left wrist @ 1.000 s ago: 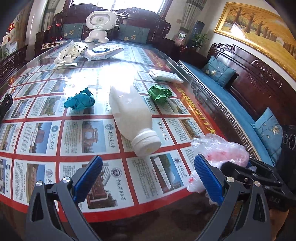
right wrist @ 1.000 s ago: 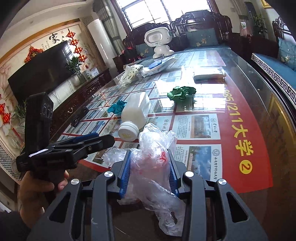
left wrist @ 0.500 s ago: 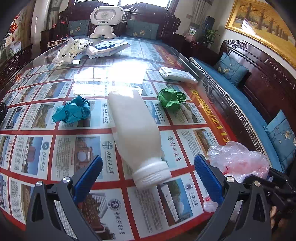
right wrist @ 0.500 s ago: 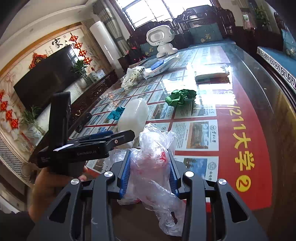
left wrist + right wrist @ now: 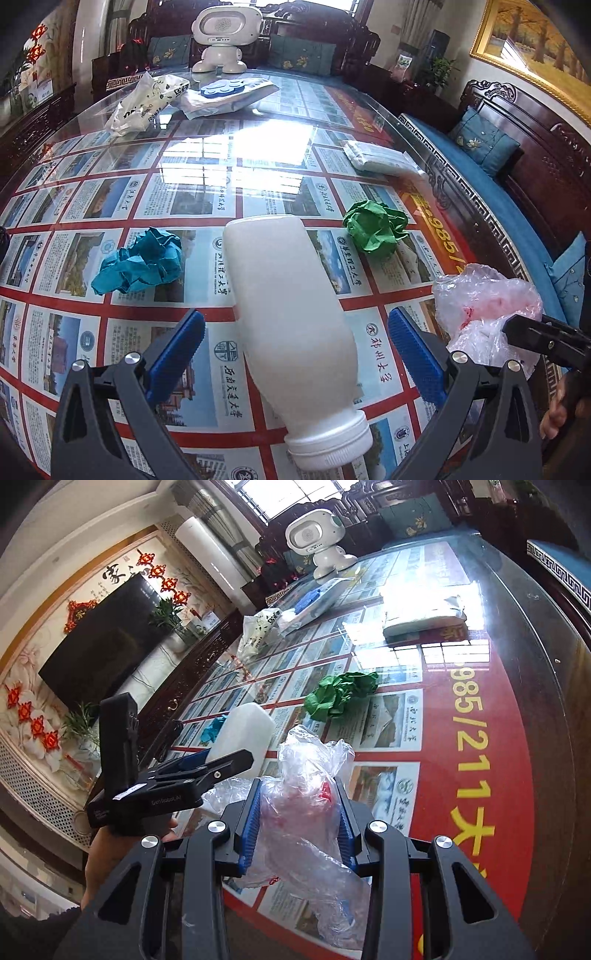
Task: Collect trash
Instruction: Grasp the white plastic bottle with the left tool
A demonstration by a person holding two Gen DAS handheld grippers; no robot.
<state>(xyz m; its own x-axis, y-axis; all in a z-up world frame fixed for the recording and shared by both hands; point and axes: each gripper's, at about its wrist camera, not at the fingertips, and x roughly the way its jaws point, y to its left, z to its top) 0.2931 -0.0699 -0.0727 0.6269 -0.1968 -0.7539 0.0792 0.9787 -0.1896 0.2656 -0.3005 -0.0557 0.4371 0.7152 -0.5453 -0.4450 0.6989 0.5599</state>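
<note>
A white plastic bottle [image 5: 291,317] lies on its side on the glass table, cap toward me. My left gripper [image 5: 295,347] stands open around its lower body, blue pads apart from it on both sides. My right gripper [image 5: 299,823] is shut on a crumpled clear plastic bag [image 5: 306,797] with red print; the same plastic bag [image 5: 484,306] shows at the right of the left wrist view. A teal paper ball [image 5: 142,260] lies left of the bottle and a green paper ball [image 5: 375,229] lies to its right. In the right wrist view the bottle [image 5: 245,734] sits behind the left gripper [image 5: 207,768].
At the far end of the table [image 5: 258,162] stand a white toy robot [image 5: 221,37], a printed white bag [image 5: 147,99] and a packet with a blue lid [image 5: 229,94]. A flat white packet [image 5: 376,158] lies near the right edge. A bench with blue cushions [image 5: 484,144] runs along the right.
Both grippers have moved forward over the table. The bottle now sits between my left fingers, which were short of it before. The right gripper keeps hold of the bag.
</note>
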